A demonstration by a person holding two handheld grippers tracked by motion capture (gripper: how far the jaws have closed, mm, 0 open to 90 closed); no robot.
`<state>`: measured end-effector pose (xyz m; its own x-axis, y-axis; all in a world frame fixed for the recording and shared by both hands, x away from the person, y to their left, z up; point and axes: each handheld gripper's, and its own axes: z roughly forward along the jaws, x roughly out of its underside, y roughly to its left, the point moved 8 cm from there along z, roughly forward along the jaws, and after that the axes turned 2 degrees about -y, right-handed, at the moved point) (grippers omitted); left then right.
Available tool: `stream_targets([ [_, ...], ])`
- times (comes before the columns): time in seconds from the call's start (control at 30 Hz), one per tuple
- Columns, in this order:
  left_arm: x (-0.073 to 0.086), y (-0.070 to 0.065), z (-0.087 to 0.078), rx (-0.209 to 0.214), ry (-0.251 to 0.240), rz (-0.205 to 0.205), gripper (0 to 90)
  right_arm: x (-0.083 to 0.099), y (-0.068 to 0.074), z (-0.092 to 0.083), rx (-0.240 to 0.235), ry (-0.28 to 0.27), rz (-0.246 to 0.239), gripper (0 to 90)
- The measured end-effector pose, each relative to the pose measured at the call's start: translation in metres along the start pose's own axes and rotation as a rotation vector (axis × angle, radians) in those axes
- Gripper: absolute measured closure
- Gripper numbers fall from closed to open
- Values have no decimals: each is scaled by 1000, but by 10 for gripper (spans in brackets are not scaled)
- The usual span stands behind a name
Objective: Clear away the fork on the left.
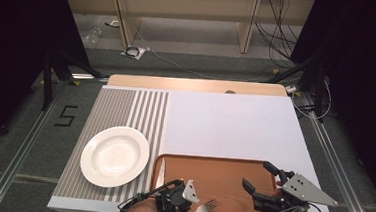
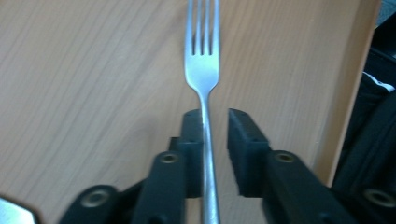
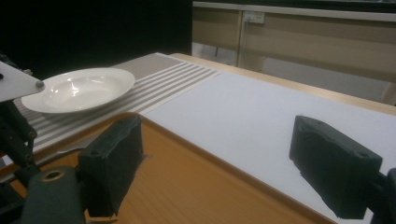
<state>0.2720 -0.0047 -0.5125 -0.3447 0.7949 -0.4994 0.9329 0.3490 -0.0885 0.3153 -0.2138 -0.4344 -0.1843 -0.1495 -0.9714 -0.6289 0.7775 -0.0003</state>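
Note:
A metal fork [image 2: 202, 70] lies along the wooden tray [image 1: 221, 176], tines pointing away from my left gripper [image 2: 215, 116]. Its handle runs between the jaws and rests against the left pad [image 2: 192, 135]. A clear gap separates it from the right pad. In the high view the fork [image 1: 208, 206] sticks out to the right of the left gripper [image 1: 194, 206] at the tray's near edge. My right gripper [image 1: 257, 175] hovers over the tray's right end, jaws wide apart and nothing between them. In the right gripper view the right gripper [image 3: 233, 140] faces the tray rim.
A white plate [image 1: 115, 156] sits on a striped placemat [image 1: 126, 106], left of the tray. What looks like a knife blade [image 1: 160, 178] lies by the tray's left rim. A white board [image 1: 235, 124] covers the table beyond the tray. The plate [image 3: 77, 88] also shows in the right gripper view.

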Motion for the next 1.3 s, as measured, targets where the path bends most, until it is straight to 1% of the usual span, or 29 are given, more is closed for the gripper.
stream_targets([
  [0.1,1,-3,4,4,3,14,873,0,1,1,0,-2,-1,184],
  [0.17,2,-4,7,3,5,21,891,0,0,0,0,-1,1,184],
  [0.2,2,-5,9,6,5,20,892,0,0,1,0,-2,-1,185],
  [0.23,3,-6,11,7,14,30,892,0,0,1,1,-1,-2,184],
  [0.37,5,-8,18,-3,33,46,893,0,0,1,1,-2,-1,185],
  [0.53,6,-7,19,-24,40,56,893,0,0,1,1,-1,0,185],
  [0.67,7,-6,20,-16,43,64,893,0,1,1,0,-3,-1,184],
  [0.77,7,-4,21,-22,48,68,893,1,1,1,0,1,-7,184],
  [0.87,8,0,21,-35,53,63,893,0,1,2,0,-2,-2,184],
  [0.97,9,4,20,-48,55,54,893,1,1,1,-1,2,-7,184],
  [1.1,10,9,19,-53,53,48,893,1,1,1,-1,1,-7,184],
  [1.3,12,18,17,-63,53,24,893,0,1,1,-1,-1,-5,185],
])
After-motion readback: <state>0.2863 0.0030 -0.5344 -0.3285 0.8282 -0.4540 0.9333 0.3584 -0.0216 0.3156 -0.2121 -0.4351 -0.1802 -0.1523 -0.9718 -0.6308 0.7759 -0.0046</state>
